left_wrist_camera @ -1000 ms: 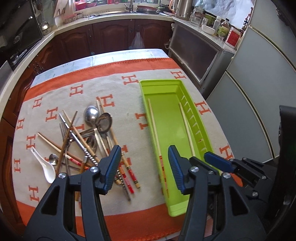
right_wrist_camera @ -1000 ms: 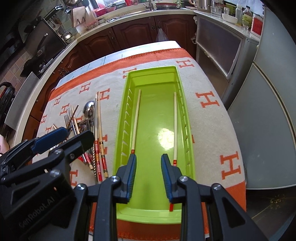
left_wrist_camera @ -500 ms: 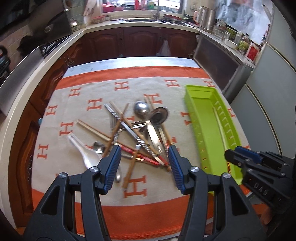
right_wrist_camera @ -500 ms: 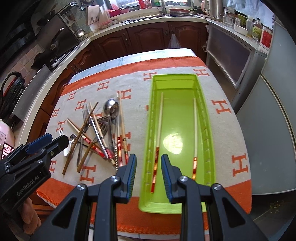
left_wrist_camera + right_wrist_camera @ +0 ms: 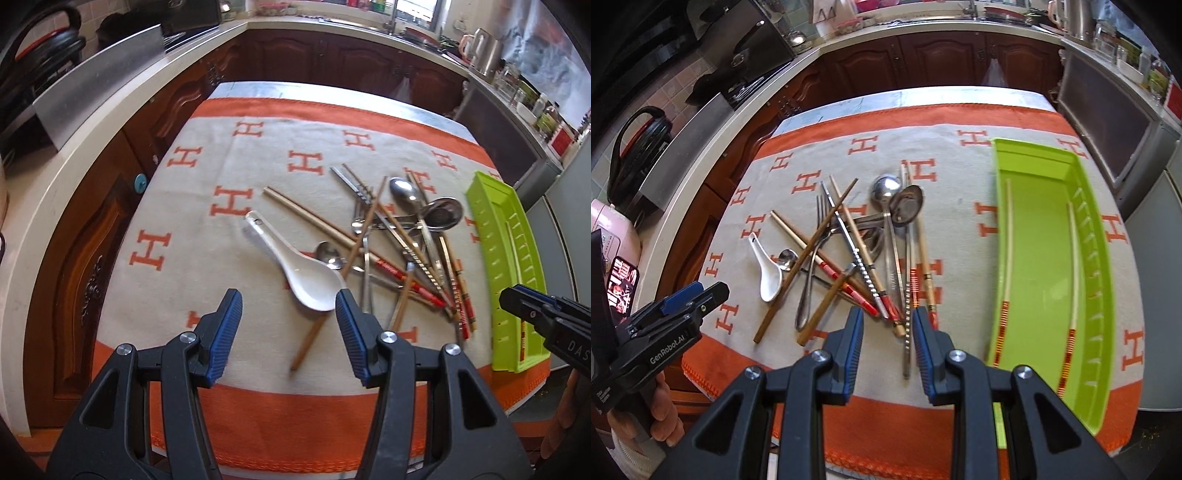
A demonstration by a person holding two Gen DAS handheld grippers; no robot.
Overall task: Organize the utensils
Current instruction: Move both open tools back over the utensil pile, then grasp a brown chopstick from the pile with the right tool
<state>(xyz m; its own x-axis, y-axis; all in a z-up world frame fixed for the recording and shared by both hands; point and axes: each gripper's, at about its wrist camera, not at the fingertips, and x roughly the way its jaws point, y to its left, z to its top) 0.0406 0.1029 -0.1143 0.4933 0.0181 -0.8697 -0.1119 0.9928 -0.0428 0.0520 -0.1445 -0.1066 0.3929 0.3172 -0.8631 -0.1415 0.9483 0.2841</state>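
Hovering both open grippers over the utensil pile (image 5: pixel 857 254), we see our right gripper (image 5: pixel 887 332) nearest the red-banded chopsticks (image 5: pixel 925 273), which run lengthwise straight ahead; the green tray (image 5: pixel 1049 236) lies rightward, the left gripper (image 5: pixel 288 325) faces the white spoon (image 5: pixel 295 266)

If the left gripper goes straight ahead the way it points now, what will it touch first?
Probably the white ceramic spoon: its bowl lies just ahead of the open left gripper, slightly toward the right finger. Depth is hard to judge, so the blanket could come first.
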